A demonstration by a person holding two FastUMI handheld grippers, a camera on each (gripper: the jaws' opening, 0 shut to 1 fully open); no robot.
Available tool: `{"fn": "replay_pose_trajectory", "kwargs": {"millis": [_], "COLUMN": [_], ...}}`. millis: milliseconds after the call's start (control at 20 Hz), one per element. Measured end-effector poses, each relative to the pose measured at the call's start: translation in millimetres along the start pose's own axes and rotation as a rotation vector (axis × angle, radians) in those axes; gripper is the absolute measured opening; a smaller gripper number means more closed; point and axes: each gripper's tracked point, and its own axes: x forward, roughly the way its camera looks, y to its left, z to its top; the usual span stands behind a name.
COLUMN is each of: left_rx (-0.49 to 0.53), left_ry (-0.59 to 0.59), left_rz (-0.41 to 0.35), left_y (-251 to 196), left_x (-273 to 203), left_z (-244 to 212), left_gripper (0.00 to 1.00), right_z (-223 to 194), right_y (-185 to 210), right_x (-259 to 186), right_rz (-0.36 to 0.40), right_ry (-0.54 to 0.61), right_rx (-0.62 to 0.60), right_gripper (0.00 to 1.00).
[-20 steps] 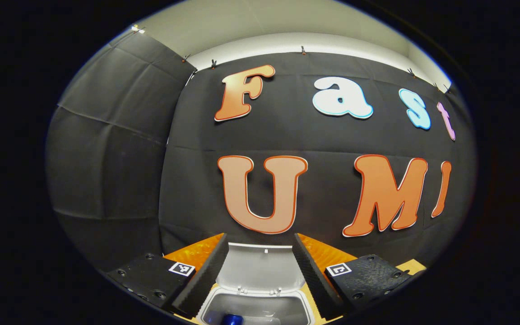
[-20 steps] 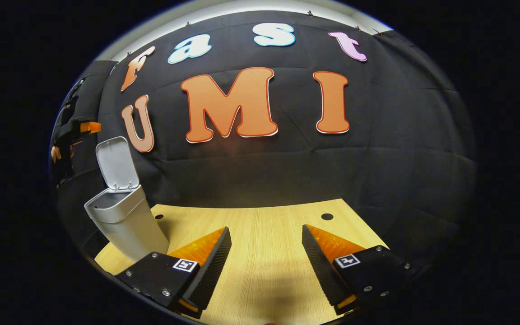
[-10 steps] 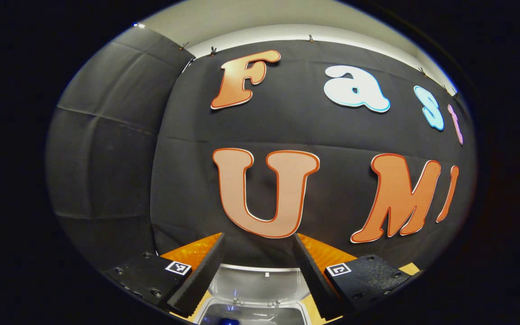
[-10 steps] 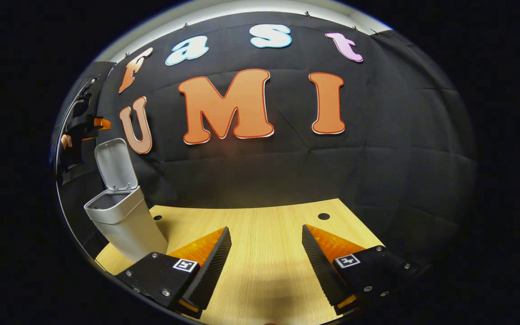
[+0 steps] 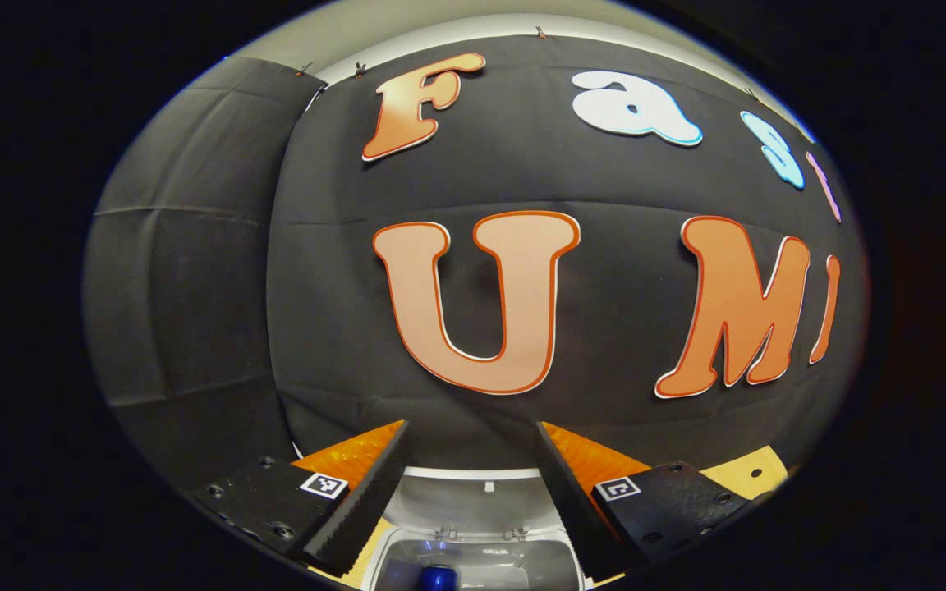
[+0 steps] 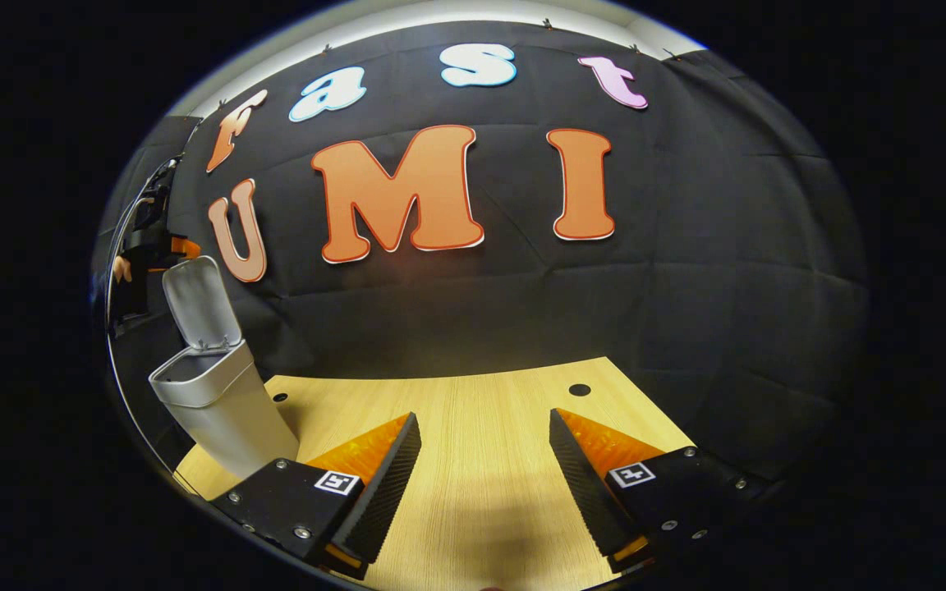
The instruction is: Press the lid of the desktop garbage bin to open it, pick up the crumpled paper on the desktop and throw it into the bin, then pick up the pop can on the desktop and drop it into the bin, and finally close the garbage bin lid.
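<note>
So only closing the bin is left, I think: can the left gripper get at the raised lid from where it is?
Probably yes. The left gripper is open and hangs right above the bin, whose lid stands upright just beyond its fingertips, nothing between them. A blue can already lies inside.

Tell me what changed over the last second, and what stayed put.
The left gripper moved forward over the open bin, nearer the raised lid, its jaws wide apart. Nothing was grabbed or released. The pop can stays inside the bin, the lid stays up, and the right gripper stays open above the table.
</note>
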Motion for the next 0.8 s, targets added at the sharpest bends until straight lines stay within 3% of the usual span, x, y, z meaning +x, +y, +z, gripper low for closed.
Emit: {"fn": "replay_pose_trajectory", "kwargs": {"millis": [500, 800], "left_rx": [0.003, -0.006], "left_ry": [0.072, 0.16], "left_rz": [-0.035, -0.048], "left_y": [-4.2, -12.8], "left_x": [-61.4, -87.3], "left_z": [-41.5, -90.8], "left_gripper": [0.93, 0.93], "right_z": [1.3, -0.2], "right_y": [16.8, 22.6], "right_x": [7.7, 10.2], "right_rz": [0.057, 0.083], "right_ry": [0.0, 0.008], "right_rx": [-0.008, -0.014], "right_gripper": [0.94, 0.94]}}
